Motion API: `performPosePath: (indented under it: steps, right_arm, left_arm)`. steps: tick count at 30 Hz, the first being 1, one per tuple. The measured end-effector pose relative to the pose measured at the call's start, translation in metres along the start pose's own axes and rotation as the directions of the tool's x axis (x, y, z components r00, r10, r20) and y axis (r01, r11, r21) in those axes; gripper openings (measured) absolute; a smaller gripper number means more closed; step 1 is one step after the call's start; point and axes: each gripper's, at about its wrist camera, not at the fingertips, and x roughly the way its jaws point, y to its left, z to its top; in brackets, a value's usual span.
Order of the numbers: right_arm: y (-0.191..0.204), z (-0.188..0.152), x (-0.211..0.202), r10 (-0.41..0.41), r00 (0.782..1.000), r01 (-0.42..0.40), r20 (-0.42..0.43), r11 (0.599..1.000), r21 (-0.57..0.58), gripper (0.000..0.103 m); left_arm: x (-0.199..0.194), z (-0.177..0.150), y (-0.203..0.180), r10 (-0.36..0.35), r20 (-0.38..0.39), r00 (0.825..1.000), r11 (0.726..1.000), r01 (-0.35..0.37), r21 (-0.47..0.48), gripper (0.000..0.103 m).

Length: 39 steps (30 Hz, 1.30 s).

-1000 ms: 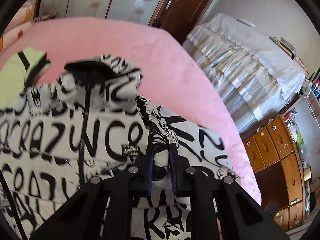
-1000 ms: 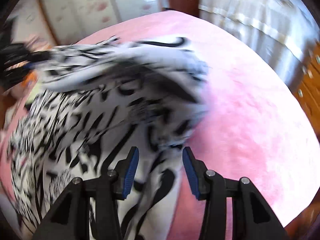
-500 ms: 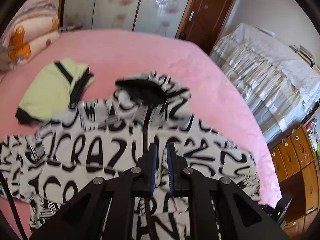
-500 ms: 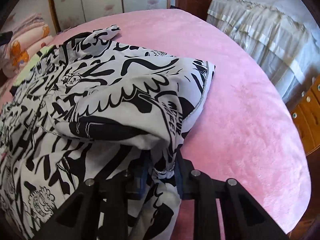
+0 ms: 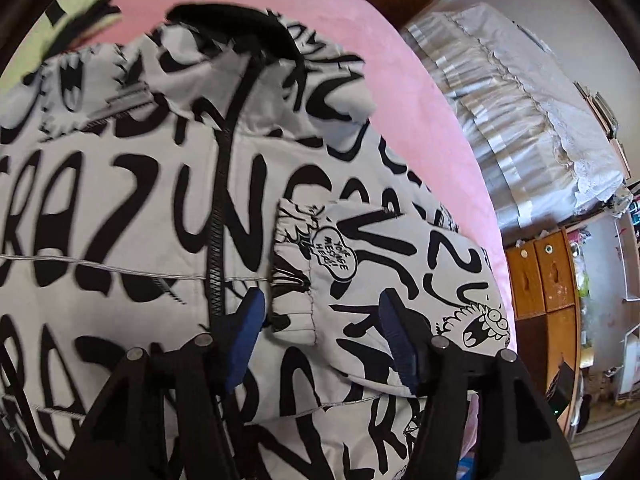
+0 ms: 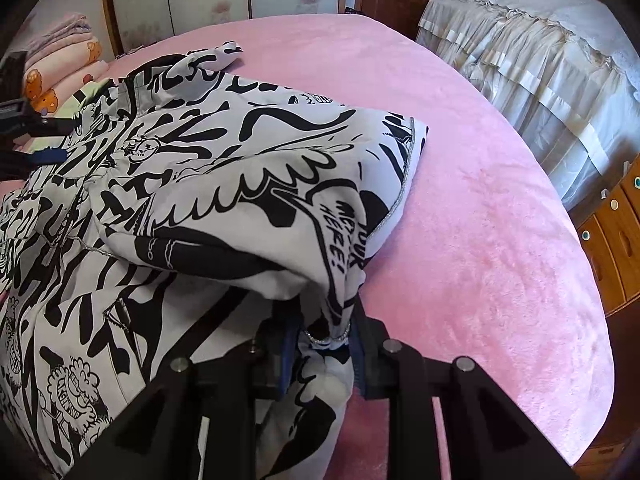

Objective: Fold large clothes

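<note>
Pink bed cover carries one black-and-white jacket, its cuff between the just-opened left gripper fingers at 6 o'clock, untouched; from the right wrist, the right gripper pinches one hem at 6 o'clock.

Pink bed under a black-and-white graffiti jacket and a yellow-green garment.
</note>
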Motion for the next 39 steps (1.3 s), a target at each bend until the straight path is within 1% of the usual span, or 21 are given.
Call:
performPosePath:
  steps: [7, 10, 11, 12, 13, 14, 15, 17, 18, 19, 21, 23, 25, 27, 28, 29, 30, 32, 35, 36, 39]
  right_arm:
    - [-0.002, -0.001, 0.000, 0.010, 1.000, -0.010, 0.001, 1.000, 0.013, 0.024]
    - [-0.003, -0.002, 0.002, 0.010, 1.000, -0.010, 0.000, 1.000, 0.013, 0.025]
    - [-0.004, -0.002, 0.002, 0.010, 1.000, -0.010, -0.001, 1.000, 0.015, 0.025]
    - [-0.004, -0.003, 0.002, 0.009, 1.000, -0.009, -0.002, 1.000, 0.017, 0.025]
    - [-0.004, -0.003, 0.003, 0.001, 1.000, -0.001, -0.002, 1.000, 0.022, 0.025]
    - [-0.004, -0.003, 0.003, -0.001, 1.000, 0.002, -0.005, 1.000, 0.027, 0.025]
    - [-0.005, -0.003, 0.005, 0.001, 1.000, 0.000, -0.008, 0.999, 0.034, 0.026]
    - [-0.006, -0.003, 0.005, 0.006, 1.000, -0.006, -0.009, 0.999, 0.036, 0.026]
    - [-0.005, -0.003, 0.005, 0.003, 1.000, -0.003, -0.012, 1.000, 0.029, 0.025]
    - [-0.004, -0.002, 0.004, -0.003, 1.000, 0.004, -0.011, 1.000, 0.020, 0.024]
    - [-0.001, 0.000, 0.002, -0.016, 1.000, 0.016, -0.004, 1.000, -0.004, 0.023]
    - [0.003, 0.000, -0.001, -0.028, 1.000, 0.029, 0.010, 0.999, -0.030, 0.023]
    - [0.009, 0.000, -0.003, -0.039, 0.999, 0.040, 0.023, 0.998, -0.052, 0.023]
    - [0.016, 0.001, -0.005, -0.055, 0.998, 0.057, 0.034, 0.995, -0.078, 0.023]
    - [0.022, 0.000, -0.006, -0.069, 0.997, 0.071, 0.033, 0.993, -0.097, 0.024]
    - [0.026, 0.000, -0.006, -0.077, 0.997, 0.080, 0.030, 0.990, -0.115, 0.029]
    - [0.031, -0.002, -0.006, -0.085, 0.996, 0.088, 0.023, 0.987, -0.133, 0.038]
    - [0.037, -0.005, -0.011, -0.056, 0.998, 0.058, 0.020, 0.985, -0.164, 0.047]
    - [0.034, -0.011, -0.026, 0.007, 1.000, -0.001, 0.030, 0.982, -0.190, 0.053]
    - [0.033, -0.012, -0.030, 0.018, 0.999, -0.012, 0.028, 0.982, -0.189, 0.055]
    - [0.013, -0.011, -0.037, 0.062, 0.998, -0.061, 0.002, 0.988, -0.142, 0.055]
  left_arm:
    - [0.049, 0.010, 0.009, 0.018, -0.106, 0.994, 1.000, -0.020, -0.018, 0.058]
    - [0.063, 0.008, 0.009, 0.012, -0.124, 0.992, 1.000, -0.015, -0.024, 0.058]
    - [0.065, 0.008, 0.006, -0.001, -0.124, 0.992, 1.000, -0.001, -0.021, 0.045]
    - [0.067, 0.007, 0.004, 0.010, -0.126, 0.992, 1.000, -0.012, -0.015, 0.021]
    - [0.071, 0.007, 0.001, 0.021, -0.141, 0.990, 1.000, -0.022, -0.010, 0.017]
    - [0.072, 0.006, -0.002, 0.031, -0.139, 0.990, 0.999, -0.033, -0.011, 0.016]
    - [0.068, 0.005, -0.009, 0.072, -0.103, 0.992, 0.997, -0.071, 0.009, 0.015]
    - [0.053, 0.006, -0.021, 0.138, -0.027, 0.990, 0.990, -0.137, 0.041, 0.013]
    - [0.041, 0.007, -0.027, 0.155, 0.018, 0.988, 0.987, -0.156, 0.043, 0.013]
    - [0.022, 0.009, -0.032, 0.155, 0.074, 0.985, 0.987, -0.158, 0.041, 0.013]
    - [-0.011, 0.011, -0.039, 0.140, 0.148, 0.979, 0.988, -0.149, 0.051, 0.013]
    - [-0.041, 0.008, -0.042, 0.149, 0.207, 0.967, 0.984, -0.166, 0.066, 0.013]
    - [-0.065, 0.001, -0.040, 0.158, 0.242, 0.957, 0.981, -0.180, 0.073, 0.013]
    - [-0.080, -0.009, -0.031, 0.175, 0.251, 0.952, 0.977, -0.199, 0.074, 0.013]
    - [-0.082, -0.015, -0.026, 0.199, 0.252, 0.947, 0.971, -0.225, 0.078, 0.013]
    - [-0.081, -0.020, -0.017, 0.233, 0.249, 0.940, 0.963, -0.258, 0.073, 0.013]
    - [-0.079, -0.025, -0.005, 0.262, 0.237, 0.935, 0.957, -0.283, 0.058, 0.013]
    - [-0.072, -0.034, 0.023, 0.310, 0.209, 0.928, 0.948, -0.319, 0.014, 0.013]
    - [-0.049, -0.048, 0.063, 0.324, 0.127, 0.937, 0.946, -0.319, -0.059, 0.013]
    - [-0.043, -0.053, 0.070, 0.321, 0.111, 0.941, 0.947, -0.315, -0.065, 0.014]
    - [-0.037, -0.061, 0.074, 0.313, 0.120, 0.942, 0.950, -0.310, -0.042, 0.015]
